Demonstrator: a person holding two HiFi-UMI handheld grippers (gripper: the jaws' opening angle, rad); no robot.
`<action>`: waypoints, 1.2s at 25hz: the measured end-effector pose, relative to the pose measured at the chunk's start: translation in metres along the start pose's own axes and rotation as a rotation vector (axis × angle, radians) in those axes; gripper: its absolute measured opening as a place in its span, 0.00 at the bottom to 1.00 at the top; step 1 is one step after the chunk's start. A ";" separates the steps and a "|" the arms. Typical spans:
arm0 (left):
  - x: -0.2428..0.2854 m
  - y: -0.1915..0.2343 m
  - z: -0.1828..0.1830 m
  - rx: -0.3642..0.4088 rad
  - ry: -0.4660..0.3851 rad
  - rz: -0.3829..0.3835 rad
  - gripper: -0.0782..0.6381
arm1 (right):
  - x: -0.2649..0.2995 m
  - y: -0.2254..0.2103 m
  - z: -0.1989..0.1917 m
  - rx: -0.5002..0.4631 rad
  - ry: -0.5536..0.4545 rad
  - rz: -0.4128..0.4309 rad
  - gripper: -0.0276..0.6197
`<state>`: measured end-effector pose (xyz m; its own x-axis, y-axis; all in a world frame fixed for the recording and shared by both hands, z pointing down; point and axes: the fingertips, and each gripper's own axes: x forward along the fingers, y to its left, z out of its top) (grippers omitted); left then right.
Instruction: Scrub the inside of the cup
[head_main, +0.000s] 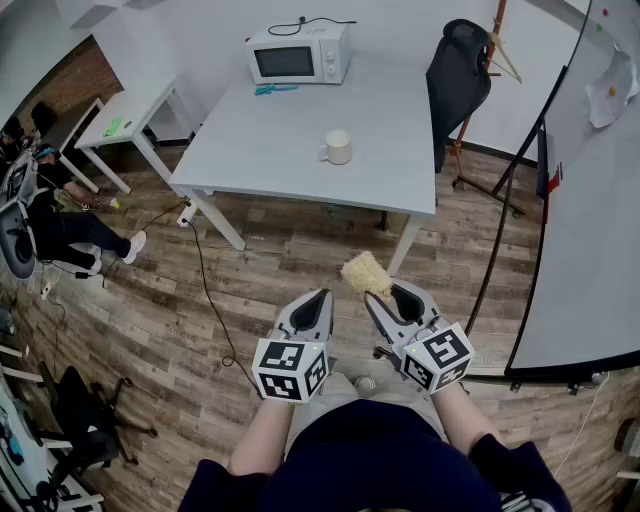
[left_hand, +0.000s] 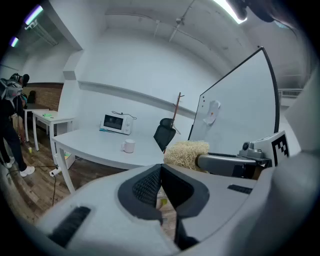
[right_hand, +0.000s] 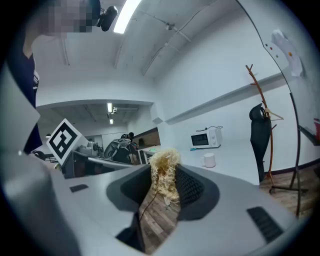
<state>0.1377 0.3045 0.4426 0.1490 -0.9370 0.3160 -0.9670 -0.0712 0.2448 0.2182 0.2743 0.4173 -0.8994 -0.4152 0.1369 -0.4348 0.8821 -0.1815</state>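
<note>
The white cup (head_main: 338, 147) stands upright on the pale grey desk (head_main: 260, 140), with its handle at 9 o'clock. A microwave (head_main: 298, 55) sits at the desk's far side, at 11 o'clock from the cup. A black chair (head_main: 458, 75) stands at 2 o'clock. Well apart from the cup, at 6 o'clock over the wood floor (head_main: 150, 300), both grippers are held side by side. The right gripper (head_main: 384, 293) has its jaws clenched on a straw-coloured scrubber (head_main: 365, 273), which sticks out past their tips. The left gripper (head_main: 320, 297) has its jaws pressed together with nothing between them.
</note>
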 end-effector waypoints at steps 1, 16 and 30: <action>-0.001 -0.002 -0.002 -0.005 -0.002 0.003 0.13 | -0.003 0.001 -0.001 -0.002 0.000 0.002 0.28; -0.009 -0.019 -0.013 -0.037 -0.028 0.039 0.13 | -0.029 0.002 -0.008 0.042 0.002 0.030 0.29; -0.001 -0.011 -0.018 -0.061 -0.025 0.078 0.13 | -0.022 -0.009 -0.020 0.064 0.033 0.052 0.29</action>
<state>0.1524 0.3120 0.4561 0.0678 -0.9472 0.3134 -0.9610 0.0224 0.2756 0.2428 0.2805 0.4353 -0.9192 -0.3612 0.1571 -0.3908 0.8857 -0.2506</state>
